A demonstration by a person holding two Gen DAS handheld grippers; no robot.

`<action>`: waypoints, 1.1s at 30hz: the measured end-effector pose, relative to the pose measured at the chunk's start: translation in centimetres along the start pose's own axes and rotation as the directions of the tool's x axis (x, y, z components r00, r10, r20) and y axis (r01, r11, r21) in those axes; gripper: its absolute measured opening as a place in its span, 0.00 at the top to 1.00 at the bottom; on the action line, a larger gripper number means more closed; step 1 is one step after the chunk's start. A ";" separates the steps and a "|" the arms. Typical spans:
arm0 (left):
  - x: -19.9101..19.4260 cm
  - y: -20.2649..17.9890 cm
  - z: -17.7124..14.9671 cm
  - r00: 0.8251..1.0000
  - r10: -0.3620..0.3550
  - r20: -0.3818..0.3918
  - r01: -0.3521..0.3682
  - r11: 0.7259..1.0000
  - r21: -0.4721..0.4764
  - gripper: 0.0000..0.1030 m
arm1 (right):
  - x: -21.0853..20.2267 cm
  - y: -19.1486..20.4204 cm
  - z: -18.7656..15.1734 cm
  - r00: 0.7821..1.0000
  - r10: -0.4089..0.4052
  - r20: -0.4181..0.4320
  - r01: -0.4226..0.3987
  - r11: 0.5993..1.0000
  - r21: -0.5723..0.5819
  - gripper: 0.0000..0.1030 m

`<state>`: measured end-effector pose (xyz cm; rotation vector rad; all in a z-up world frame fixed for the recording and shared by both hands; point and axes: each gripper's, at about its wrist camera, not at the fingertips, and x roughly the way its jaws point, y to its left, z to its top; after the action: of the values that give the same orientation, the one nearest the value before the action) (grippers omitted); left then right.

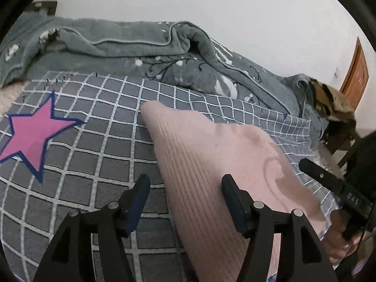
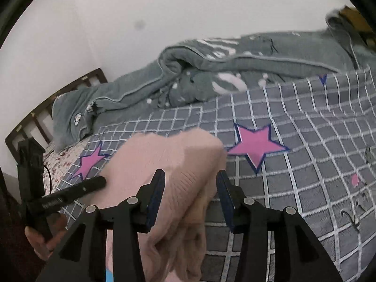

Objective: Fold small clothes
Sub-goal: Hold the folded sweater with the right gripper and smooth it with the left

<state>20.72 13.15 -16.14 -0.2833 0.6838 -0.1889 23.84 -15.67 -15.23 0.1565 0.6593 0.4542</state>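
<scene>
One pink garment (image 1: 211, 155) is lying on the bed's grid sheet (image 1: 94, 145), near its front edge. Two grippers are hovering over it: the left gripper (image 1: 185, 199) and right gripper (image 2: 190, 188) both standing partly open, pads clear of the cloth. Two pink stars (image 2: 256, 145) are showing. A grey blanket (image 2: 188, 75) is bunching along the wall (image 2: 164, 11). The garment's near end is cut off.
</scene>
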 end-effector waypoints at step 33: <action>-2.7 -0.7 -1.8 0.998 -0.021 0.058 0.022 1.000 -0.009 0.31 | -2.5 2.3 -3.5 0.996 -0.055 0.072 0.064 0.990 -0.126 0.66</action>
<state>17.44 12.85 -15.65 -0.3039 0.6250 -0.1974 19.10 -14.71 -15.97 0.0301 0.5644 0.4307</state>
